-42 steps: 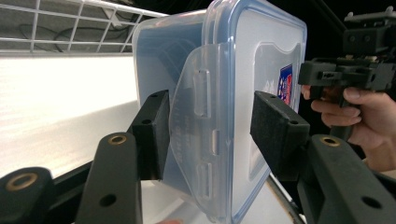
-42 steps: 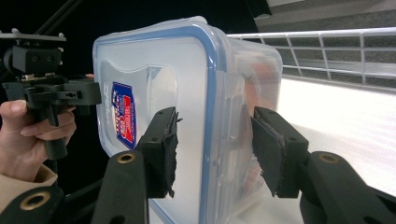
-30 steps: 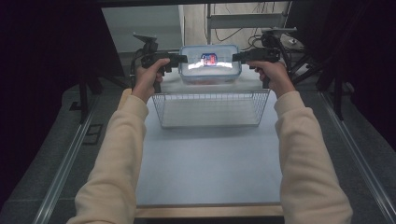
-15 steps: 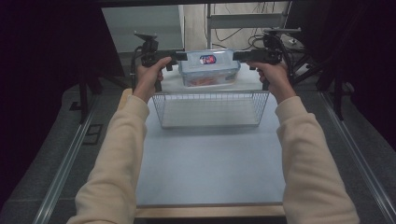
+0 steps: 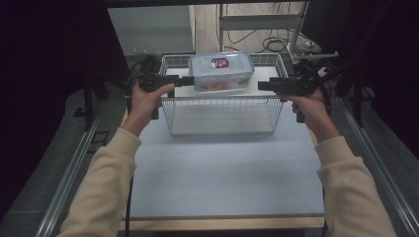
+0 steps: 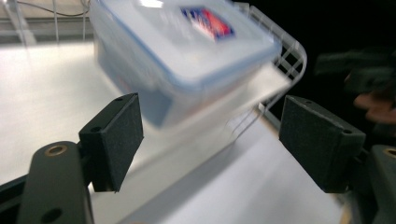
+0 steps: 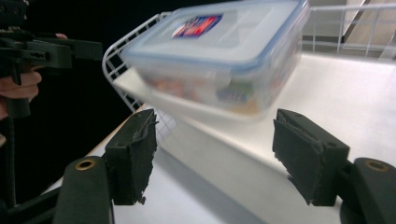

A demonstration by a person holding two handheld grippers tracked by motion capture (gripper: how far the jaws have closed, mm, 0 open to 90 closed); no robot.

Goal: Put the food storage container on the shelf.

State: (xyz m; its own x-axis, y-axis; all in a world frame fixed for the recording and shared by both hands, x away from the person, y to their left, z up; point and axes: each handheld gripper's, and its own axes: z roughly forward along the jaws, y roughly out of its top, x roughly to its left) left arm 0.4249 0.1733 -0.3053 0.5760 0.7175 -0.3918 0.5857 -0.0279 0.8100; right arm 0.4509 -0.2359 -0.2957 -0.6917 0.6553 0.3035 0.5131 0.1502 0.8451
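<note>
Glossy clear plastic box point(image 5: 221, 71), white wire basket point(image 5: 222, 114), prob. coated metal; matt table point(image 5: 222, 173).

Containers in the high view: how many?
1. A lidded clear plastic container sits over the far part of the wire basket, between the left tongs and right tongs, both open. Nothing visible hints at a second one.

The plastic box point(image 6: 187, 56) is motion-blurred in both gripper views, its lower edge smeared into streaks, so whether it touches the wire basket point(image 5: 222, 116) cannot be told. Its label point(image 5: 220, 62) is too small to read in the high view. Its contents point(image 7: 219, 93) show as coloured smudges at the centre of the right gripper view. The frame's top edge cuts off the box's far corner in the left gripper view.
</note>
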